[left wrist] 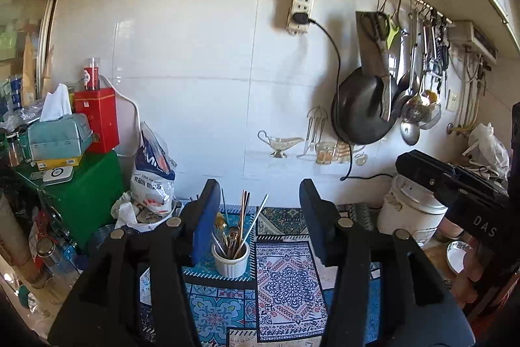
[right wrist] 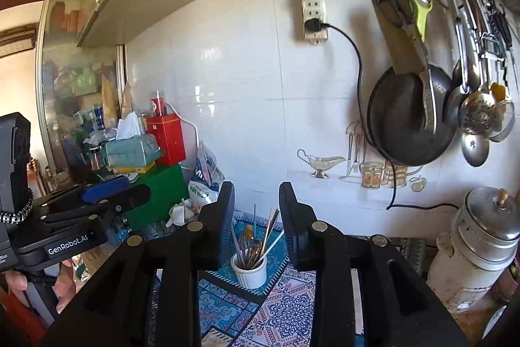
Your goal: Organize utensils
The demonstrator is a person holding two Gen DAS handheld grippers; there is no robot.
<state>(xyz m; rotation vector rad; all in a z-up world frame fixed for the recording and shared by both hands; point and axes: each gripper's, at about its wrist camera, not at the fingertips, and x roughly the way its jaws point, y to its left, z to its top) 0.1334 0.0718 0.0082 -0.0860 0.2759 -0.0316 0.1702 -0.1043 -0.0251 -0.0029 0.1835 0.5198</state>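
While both hand-held grippers (left wrist: 256, 217) (right wrist: 256, 223) gape empty, utensils (left wrist: 232, 230) stand in the white cup (left wrist: 231, 262).

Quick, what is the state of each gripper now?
Left gripper: open, holding nothing.
Right gripper: open, holding nothing.

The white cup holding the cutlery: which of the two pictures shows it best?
The left wrist view. There the white cup stands large and unblocked between the open fingers, its ribbed wall and the utensils clear. The right wrist view shows the same cup smaller, a little farther off, still unblocked.
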